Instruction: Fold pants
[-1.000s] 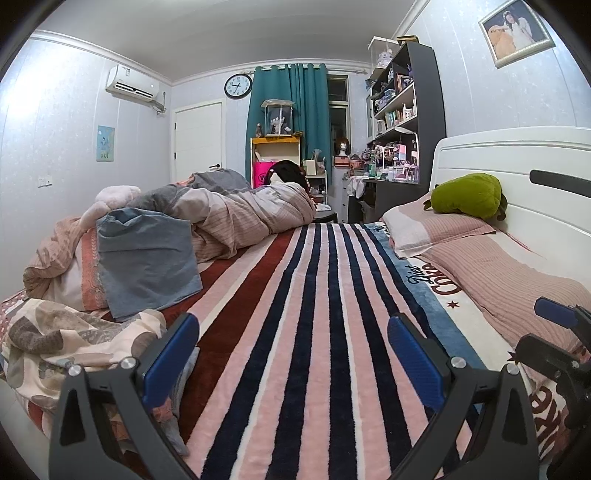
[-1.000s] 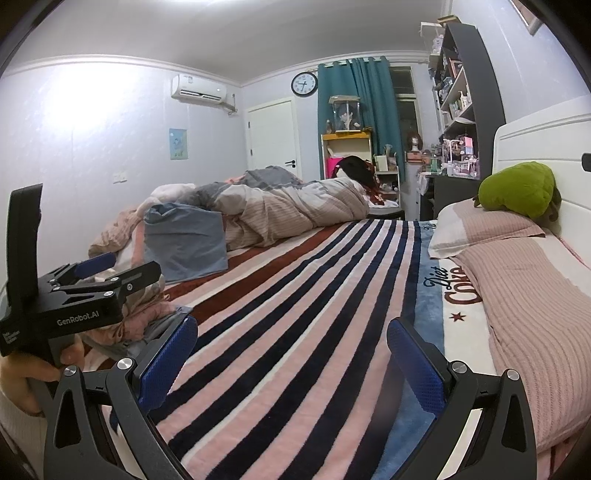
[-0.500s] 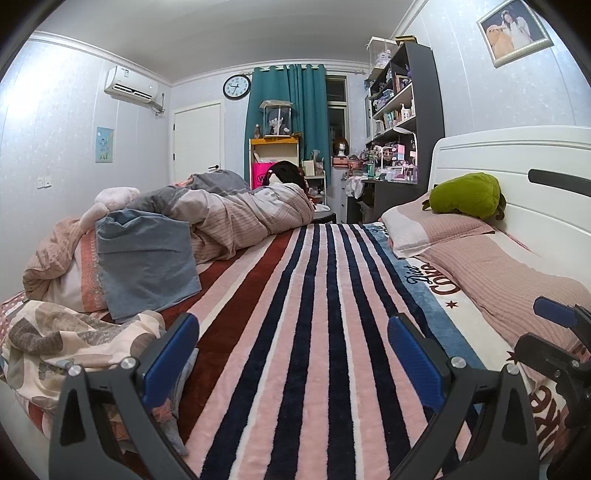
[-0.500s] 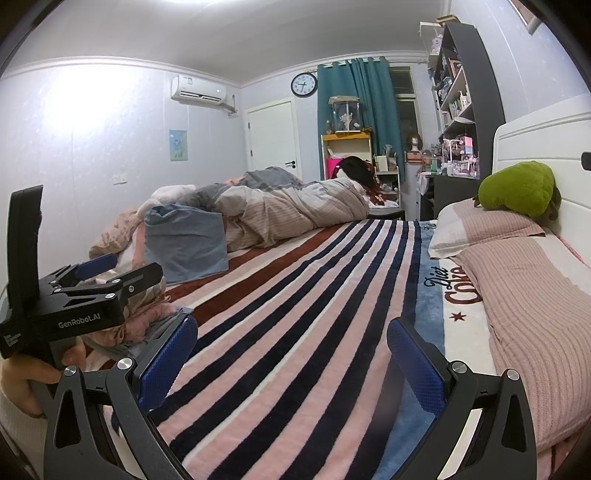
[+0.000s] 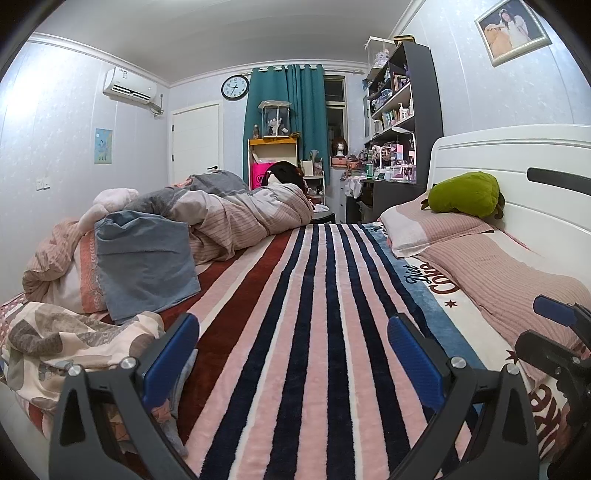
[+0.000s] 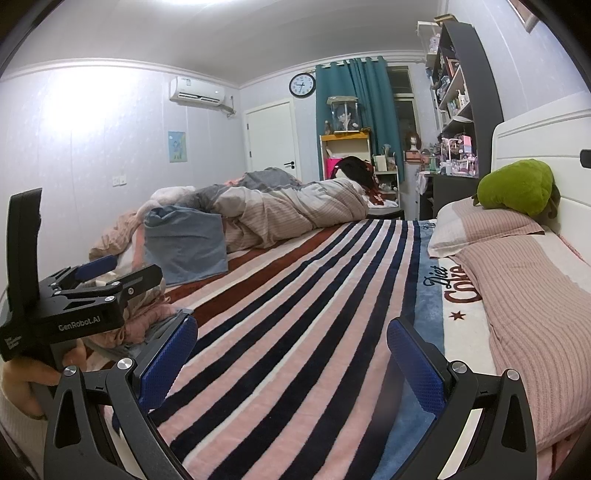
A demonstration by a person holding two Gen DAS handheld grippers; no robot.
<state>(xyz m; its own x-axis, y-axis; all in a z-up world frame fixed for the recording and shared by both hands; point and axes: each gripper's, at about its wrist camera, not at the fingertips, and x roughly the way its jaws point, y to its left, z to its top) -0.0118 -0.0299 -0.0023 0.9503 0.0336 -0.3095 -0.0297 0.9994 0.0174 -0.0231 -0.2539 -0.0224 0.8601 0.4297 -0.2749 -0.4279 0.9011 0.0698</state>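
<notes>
Both your left gripper (image 5: 291, 347) and right gripper (image 6: 291, 349) hover released over the striped blanket (image 5: 314, 314). Likely pants (patterned heap (image 5: 74, 339)) lie left, bunched with other laundry; you risk pinching two layers

From my two cameras I count two grippers, the left gripper (image 5: 293, 354) and the right gripper (image 6: 291, 356), each with two blue pads spread wide apart. I see one striped blanket (image 5: 314, 314), two pink pillows, a near pillow (image 5: 517, 280) and a far pillow (image 5: 432, 230), one green plush toy (image 5: 465, 194), one folded blue cloth (image 5: 144, 266), one wall clock (image 5: 235, 88), one air conditioner (image 5: 129, 85), and one framed picture (image 5: 511, 29).
</notes>
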